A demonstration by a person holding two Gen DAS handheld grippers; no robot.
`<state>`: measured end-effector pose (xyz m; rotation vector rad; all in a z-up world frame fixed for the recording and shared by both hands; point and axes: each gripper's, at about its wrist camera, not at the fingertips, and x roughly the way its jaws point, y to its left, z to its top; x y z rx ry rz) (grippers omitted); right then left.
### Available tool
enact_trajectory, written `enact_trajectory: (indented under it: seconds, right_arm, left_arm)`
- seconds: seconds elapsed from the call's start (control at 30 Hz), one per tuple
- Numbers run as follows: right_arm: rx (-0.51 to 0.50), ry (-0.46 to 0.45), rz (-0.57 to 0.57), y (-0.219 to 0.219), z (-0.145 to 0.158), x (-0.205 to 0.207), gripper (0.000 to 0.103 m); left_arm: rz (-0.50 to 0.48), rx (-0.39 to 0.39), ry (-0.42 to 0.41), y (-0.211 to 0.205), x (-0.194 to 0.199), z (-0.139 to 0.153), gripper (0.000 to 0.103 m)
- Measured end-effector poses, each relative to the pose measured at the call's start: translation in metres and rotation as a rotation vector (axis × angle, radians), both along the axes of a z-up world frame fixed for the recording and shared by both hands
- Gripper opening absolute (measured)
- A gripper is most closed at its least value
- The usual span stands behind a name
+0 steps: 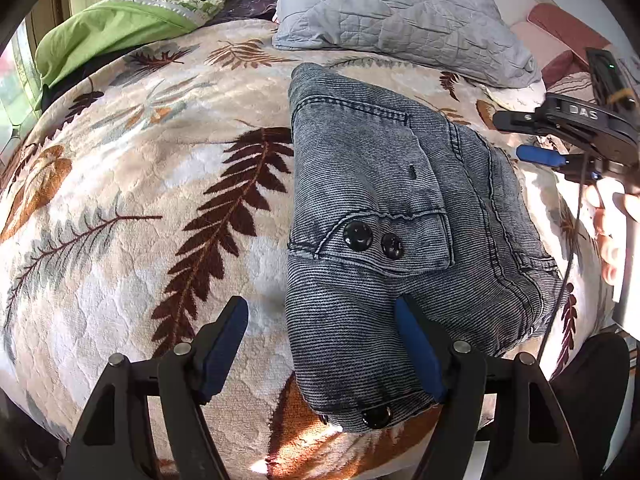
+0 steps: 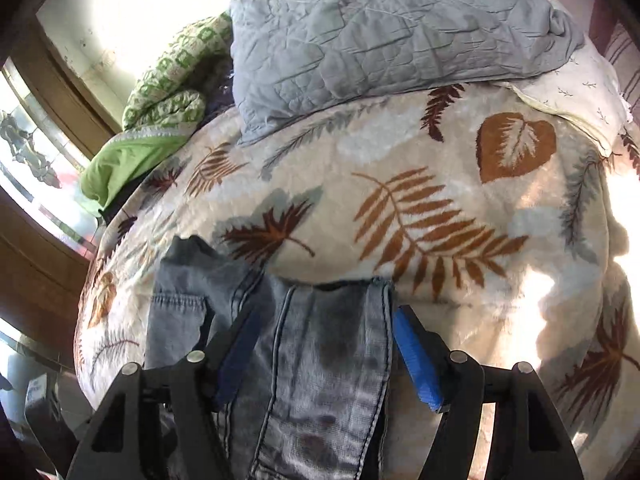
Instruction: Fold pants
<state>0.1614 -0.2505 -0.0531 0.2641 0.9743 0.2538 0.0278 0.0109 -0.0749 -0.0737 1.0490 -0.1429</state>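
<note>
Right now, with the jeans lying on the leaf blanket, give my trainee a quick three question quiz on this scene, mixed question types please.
1. True or false: the pants are spread out flat at full length on the blanket.
2. What lies at the far end of the bed, beyond the pants? A) a grey quilted cover B) a laundry basket C) a stack of books
3. Fill in: the left hand-held gripper has its jaws ____ over the near edge of the pants.

Key
1. False: they are folded into a compact bundle.
2. A, the grey quilted cover.
3. Open; nothing is clamped between its blue pads.
</note>
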Motion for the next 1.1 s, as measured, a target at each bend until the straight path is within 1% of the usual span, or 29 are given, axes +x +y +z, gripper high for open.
enact_trajectory:
  seconds: [0.03,0.07,0.1,0.13,0.27,0.33,0.37,0.4,0.43,0.47,0.5,0.53,0.57,0.63,0.7,0.73,0.83,0.9,0.93,0.97,1.0,1.03,1.07,1.1]
  right_arm:
    - [-0.017,0.043,-0.014,-0.001,-0.011,0.012,0.072]
    - [-0.053,0.133,0.008,0.003,-0.027,0.023,0.072]
    - [-0.058,0.195,0.051,0.005,-0.042,0.029,0.072]
    - [-0.041,0.177,0.043,0.001,-0.043,0.029,0.072]
    - [-0.072,0.036,0.005,-0.003,-0.009,0.012,0.072]
    - [-0.057,0.0,0.025,-0.001,0.001,0.0,0.072]
    - [-0.05,-0.002,0.041,0.001,0.002,-0.006,0.072]
    - [-0.056,0.007,0.056,0.002,-0.003,-0.008,0.072]
    - [-0.091,0.036,0.068,0.005,-0.013,-0.008,0.072]
    - [-0.135,0.086,0.084,0.009,-0.028,-0.004,0.074]
    - [-0.15,0.153,0.103,0.011,-0.046,0.003,0.074]
    - [-0.117,0.168,0.091,0.007,-0.051,0.001,0.074]
    - [-0.092,0.14,0.071,0.001,-0.045,-0.004,0.074]
    - [-0.112,0.077,0.043,-0.004,-0.026,-0.021,0.075]
    - [-0.13,0.006,0.039,-0.007,-0.008,-0.046,0.075]
    - [-0.125,-0.008,0.059,-0.006,-0.004,-0.06,0.075]
    - [-0.136,-0.032,0.118,0.005,-0.007,-0.1,0.075]
    - [-0.191,-0.007,0.144,0.018,-0.027,-0.112,0.075]
    - [-0.219,0.029,0.149,0.023,-0.043,-0.112,0.075]
    - [-0.203,0.04,0.139,0.02,-0.05,-0.114,0.076]
    - [-0.169,0.031,0.112,0.015,-0.047,-0.116,0.076]
    - [-0.164,0.044,0.09,0.012,-0.04,-0.118,0.077]
    - [-0.168,0.027,0.079,0.01,-0.032,-0.122,0.077]
    - [-0.174,-0.013,0.078,0.009,-0.021,-0.129,0.077]
  left_arm:
    - [0.004,-0.003,0.011,0.001,0.001,0.001,0.076]
    - [0.007,-0.004,0.022,0.001,0.001,0.003,0.076]
    - [0.01,0.004,0.025,0.001,0.002,0.008,0.076]
    - [0.006,0.01,0.014,0.001,0.003,0.015,0.076]
    - [0.011,0.003,-0.063,-0.001,0.014,0.049,0.076]
    - [0.001,0.046,-0.07,-0.01,0.025,0.053,0.076]
    - [-0.006,0.07,-0.047,-0.014,0.031,0.048,0.076]
    - [-0.02,0.094,-0.006,-0.02,0.036,0.037,0.076]
    - [-0.03,0.133,0.042,-0.026,0.041,0.022,0.076]
    - [-0.026,0.16,0.058,-0.029,0.042,0.009,0.077]
    - [-0.016,0.162,0.041,-0.029,0.041,0.005,0.079]
    - [0.0,0.156,0.022,-0.027,0.039,0.007,0.08]
    - [0.014,0.144,0.021,-0.025,0.038,0.011,0.08]
    - [0.035,0.134,0.003,-0.023,0.033,0.022,0.079]
    - [0.055,0.127,-0.05,-0.021,0.023,0.035,0.079]
    - [0.07,0.118,-0.074,-0.019,0.018,0.039,0.08]
    - [0.112,0.081,-0.111,-0.012,0.003,0.043,0.08]
    - [0.128,0.068,-0.108,-0.01,-0.002,0.039,0.08]
    - [0.133,0.061,-0.096,-0.01,-0.004,0.036,0.08]
    - [0.133,0.053,-0.087,-0.01,-0.008,0.034,0.08]
    - [0.131,0.046,-0.088,-0.01,-0.011,0.033,0.08]
    - [0.134,0.041,-0.098,-0.01,-0.015,0.034,0.08]
    - [0.143,0.033,-0.11,-0.01,-0.018,0.036,0.08]
    - [0.152,0.02,-0.123,-0.01,-0.022,0.039,0.08]
